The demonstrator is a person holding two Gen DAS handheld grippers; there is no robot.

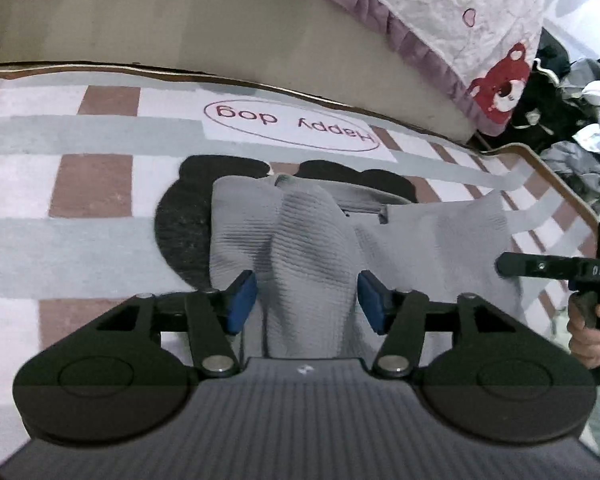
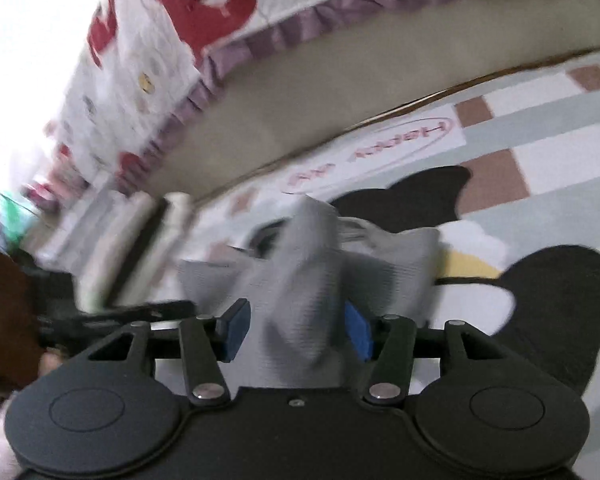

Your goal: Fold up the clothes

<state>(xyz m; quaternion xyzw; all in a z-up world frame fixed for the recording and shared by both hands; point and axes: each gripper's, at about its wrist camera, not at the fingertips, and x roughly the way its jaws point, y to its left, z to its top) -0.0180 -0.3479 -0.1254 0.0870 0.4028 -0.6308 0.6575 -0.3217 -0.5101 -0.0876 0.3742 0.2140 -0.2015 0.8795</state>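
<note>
**Both jaws spread around raised grey folds**

Jaws of the left gripper [image 1: 307, 300] stand apart, a ridge of the grey knit garment [image 1: 300, 240] rising between the blue pads untouched. Those of the right gripper [image 2: 298, 330] stand apart too; blur hides any contact. The garment lies on the checked rug [image 1: 80, 184].

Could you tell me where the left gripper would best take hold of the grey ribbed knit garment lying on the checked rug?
Best at the raised ridge of the grey ribbed knit garment, which already stands between the open blue-padded fingers of the left gripper. Come from the near hem side, along the ridge. The bunched fold rises off the checked rug, so the fingers could probably close across it without scraping the pile.
</note>
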